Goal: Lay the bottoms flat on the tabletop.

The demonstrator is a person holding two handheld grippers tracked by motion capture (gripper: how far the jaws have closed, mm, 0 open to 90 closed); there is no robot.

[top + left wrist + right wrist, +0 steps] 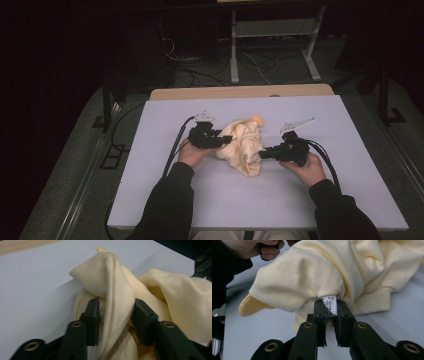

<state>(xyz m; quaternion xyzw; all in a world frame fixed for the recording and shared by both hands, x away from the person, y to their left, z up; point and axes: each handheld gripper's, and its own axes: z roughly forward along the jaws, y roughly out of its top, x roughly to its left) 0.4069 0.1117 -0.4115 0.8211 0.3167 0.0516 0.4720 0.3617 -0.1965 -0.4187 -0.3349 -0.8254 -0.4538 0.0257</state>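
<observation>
Left tongs (116, 312) are clamped on a raised fold of your cream garment (243, 145); right tongs (330, 312) are pinched on its white care label (330, 303) (printed side facing the camera). Garment sits bunched mid-tabletop (165, 200) between your two hands, with an orange-yellow bit (257, 119) poking out at its far edge.

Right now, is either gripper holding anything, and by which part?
Both hold the cream garment. The left gripper pinches an upright fold of its cloth; the right gripper clamps its hem at the white care label.
</observation>
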